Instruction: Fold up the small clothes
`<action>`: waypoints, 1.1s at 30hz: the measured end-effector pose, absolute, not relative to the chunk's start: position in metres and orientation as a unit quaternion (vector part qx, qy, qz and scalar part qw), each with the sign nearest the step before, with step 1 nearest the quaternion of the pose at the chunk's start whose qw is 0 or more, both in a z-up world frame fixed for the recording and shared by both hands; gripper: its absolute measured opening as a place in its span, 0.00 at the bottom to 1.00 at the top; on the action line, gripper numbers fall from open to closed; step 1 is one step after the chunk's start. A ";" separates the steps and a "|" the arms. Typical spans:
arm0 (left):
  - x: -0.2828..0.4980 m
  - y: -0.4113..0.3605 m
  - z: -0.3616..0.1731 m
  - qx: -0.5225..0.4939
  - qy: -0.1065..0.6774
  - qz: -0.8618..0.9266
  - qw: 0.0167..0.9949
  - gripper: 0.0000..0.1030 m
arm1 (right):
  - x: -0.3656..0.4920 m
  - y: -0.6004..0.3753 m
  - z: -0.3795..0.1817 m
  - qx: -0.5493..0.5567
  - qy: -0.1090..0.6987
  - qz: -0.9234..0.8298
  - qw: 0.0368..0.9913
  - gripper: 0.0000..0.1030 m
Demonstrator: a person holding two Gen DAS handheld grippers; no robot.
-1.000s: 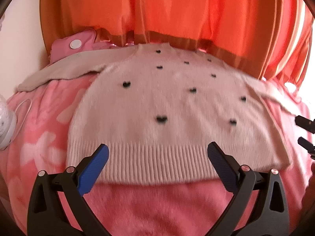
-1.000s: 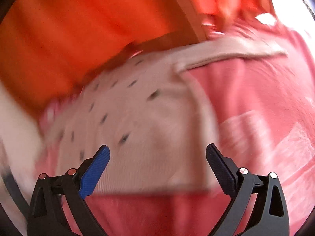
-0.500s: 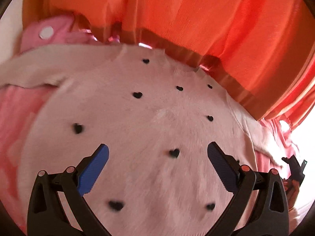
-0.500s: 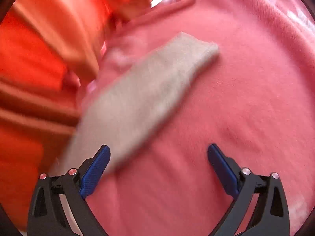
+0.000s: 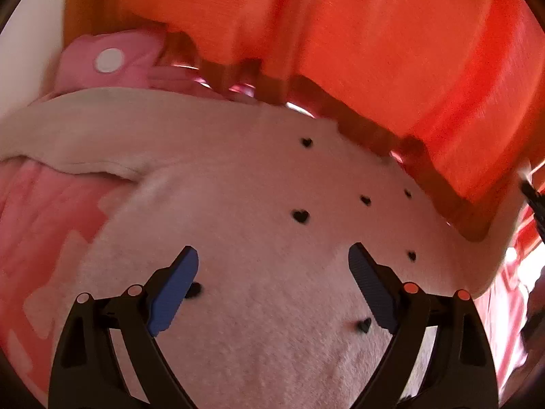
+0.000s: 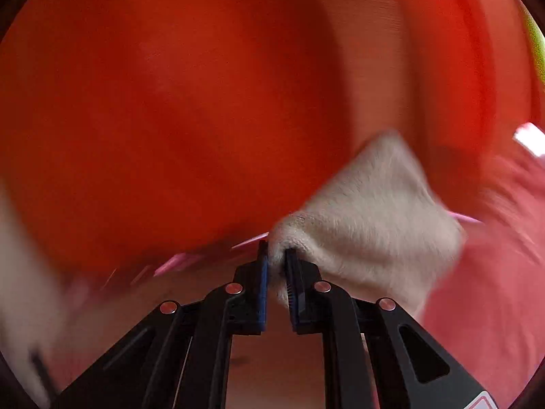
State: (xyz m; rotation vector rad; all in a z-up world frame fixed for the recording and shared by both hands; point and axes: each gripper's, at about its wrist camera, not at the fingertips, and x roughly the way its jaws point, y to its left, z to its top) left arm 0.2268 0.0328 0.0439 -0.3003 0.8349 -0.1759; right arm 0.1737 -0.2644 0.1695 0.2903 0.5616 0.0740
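Observation:
A cream sweater (image 5: 245, 184) with small black hearts lies spread flat on a pink blanket (image 5: 37, 225). My left gripper (image 5: 272, 266) hovers over its chest; the jaws stand wide and are closing, with only the flat knit beneath them. One sleeve (image 5: 102, 136) stretches out to the left. In the right wrist view my right gripper (image 6: 276, 259) has its jaws closing on the cuff of the other sleeve (image 6: 381, 211), and the pads pinch the knit. That sleeve hangs lifted off the blanket (image 6: 494, 289).
An orange curtain (image 5: 340, 34) hangs close behind the bed and fills most of the right wrist view as a curtain (image 6: 170, 102). A pink cushion (image 5: 112, 64) with a white dot lies at the far left. A white wall (image 5: 30, 51) stands beyond it.
My left gripper moved in over the sweater from its hem to its chest and narrowed a little. My right gripper swung to the right sleeve, shut on its cuff and lifted it.

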 end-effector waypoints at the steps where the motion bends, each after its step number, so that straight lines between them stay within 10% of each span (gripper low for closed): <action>1: 0.228 0.038 0.044 -0.151 0.403 -0.081 0.899 0.85 | 0.181 -0.235 0.162 0.127 0.288 0.062 0.947 0.12; 7: 0.245 0.068 0.036 -0.184 0.417 -0.068 0.888 0.87 | 0.197 -0.135 0.082 0.120 0.405 0.092 0.902 0.15; 11: 0.258 0.073 0.026 -0.203 0.433 -0.075 0.875 0.90 | 0.164 -0.206 0.080 0.221 0.398 0.036 0.890 0.48; 25: 0.306 0.085 -0.004 -0.301 0.457 -0.095 0.832 0.87 | 0.090 -0.354 0.022 0.426 0.384 -0.086 0.814 0.51; 30: 0.326 0.082 -0.002 -0.320 0.450 -0.139 0.822 0.11 | 0.141 -0.341 0.007 0.460 0.352 -0.072 0.812 0.49; 32: 0.329 0.083 0.007 -0.327 0.433 -0.143 0.827 0.04 | 0.155 -0.338 0.005 0.449 0.347 -0.059 0.821 0.12; 33: 0.331 0.081 0.019 -0.320 0.415 -0.150 0.839 0.00 | 0.157 -0.338 0.011 0.442 0.342 -0.055 0.828 0.08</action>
